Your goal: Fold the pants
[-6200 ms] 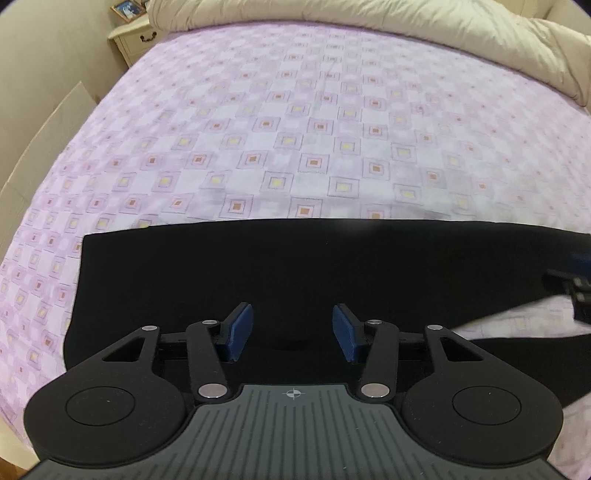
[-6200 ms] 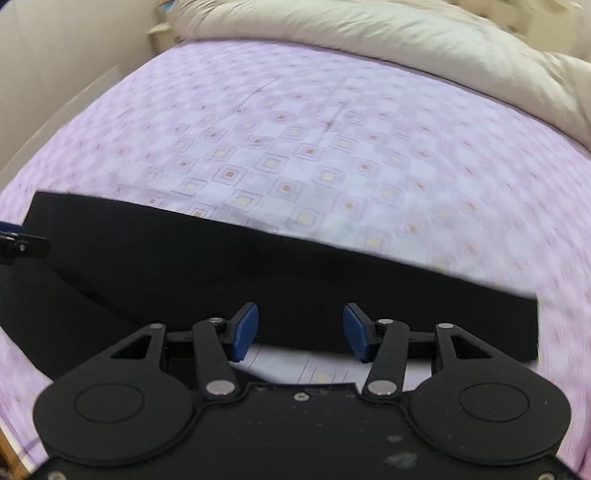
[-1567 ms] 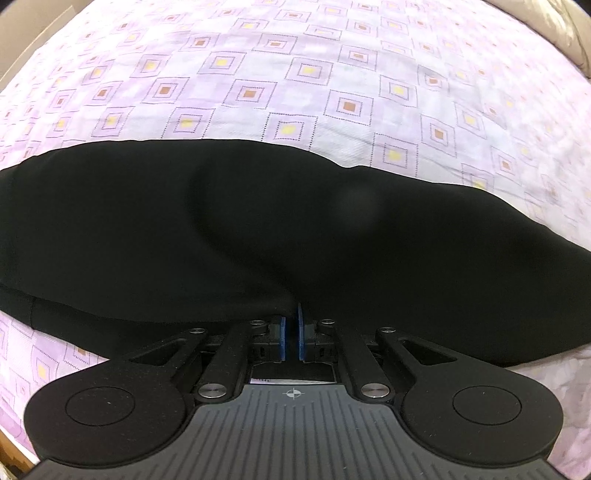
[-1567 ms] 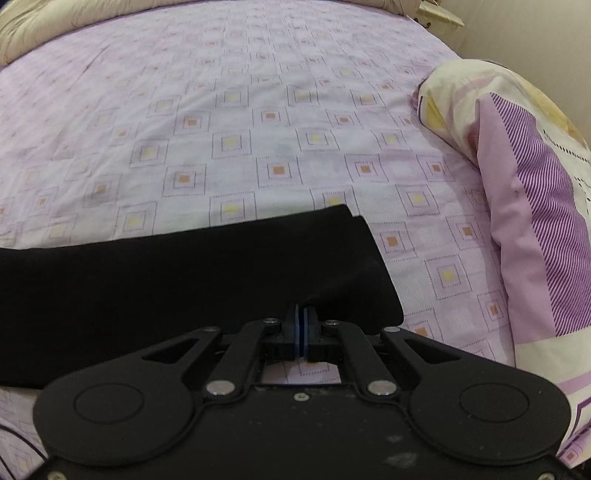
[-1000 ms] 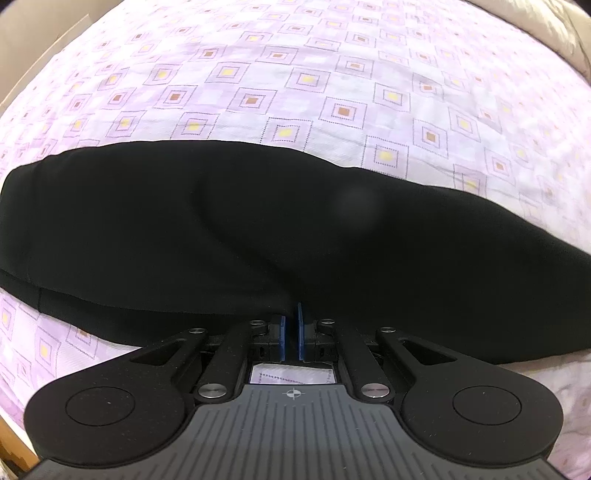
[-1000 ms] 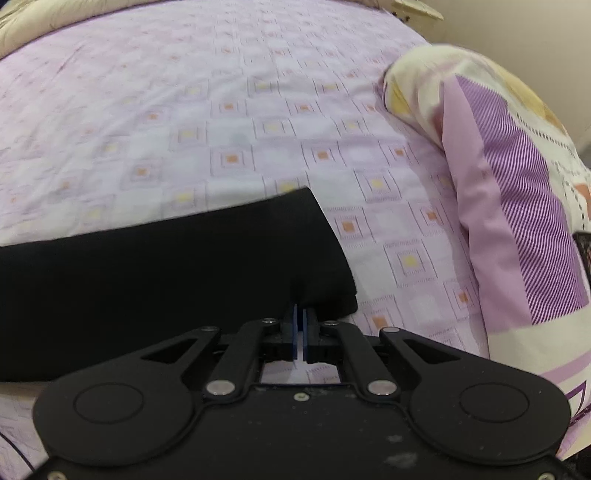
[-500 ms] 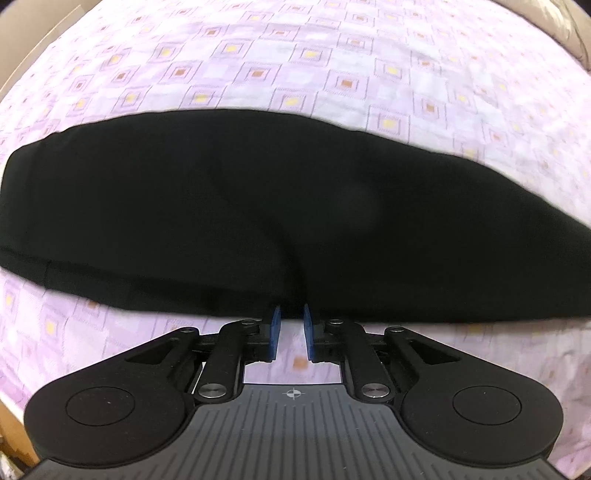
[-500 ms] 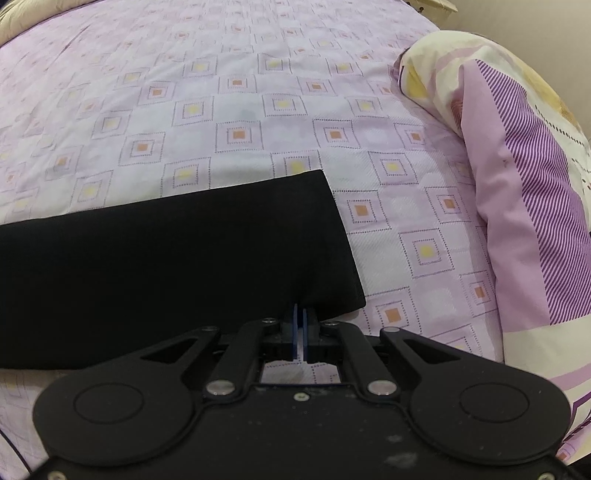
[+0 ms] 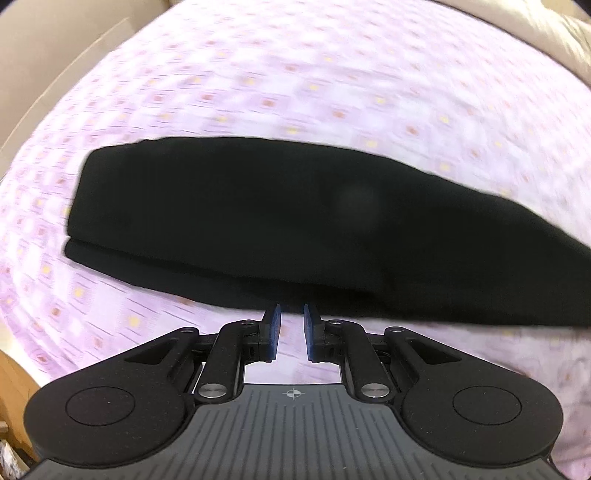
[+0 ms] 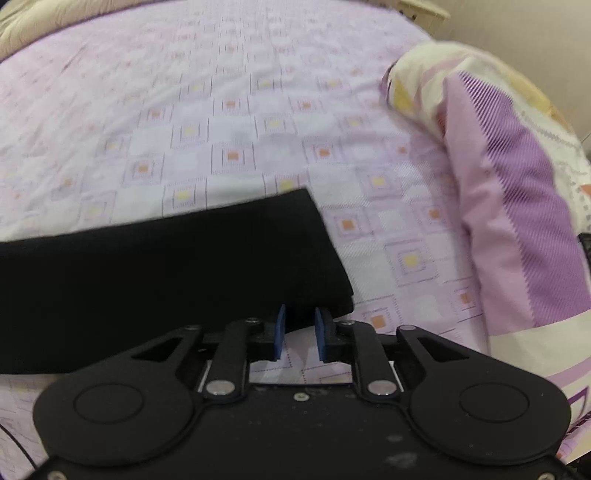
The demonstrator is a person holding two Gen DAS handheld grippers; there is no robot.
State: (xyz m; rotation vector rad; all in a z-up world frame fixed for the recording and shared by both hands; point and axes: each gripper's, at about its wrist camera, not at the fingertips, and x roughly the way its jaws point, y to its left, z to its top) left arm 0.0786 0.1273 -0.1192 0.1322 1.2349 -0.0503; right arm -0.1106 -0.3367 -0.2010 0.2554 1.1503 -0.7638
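Black pants (image 9: 295, 229) lie folded lengthwise as a flat band on the purple-checked bedsheet (image 9: 332, 74), left gripper (image 9: 290, 325) slightly parted at their near edge, right gripper (image 10: 300, 328) just opened beside the hem, striped pillow (image 10: 517, 184) right.

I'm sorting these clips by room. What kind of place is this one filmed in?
Most likely a bedroom. The black pants lie on a bed under a lilac sheet printed with small squares. A rolled purple-striped quilt sits at the sheet's right edge, and a beige duvet is bunched at the far end.
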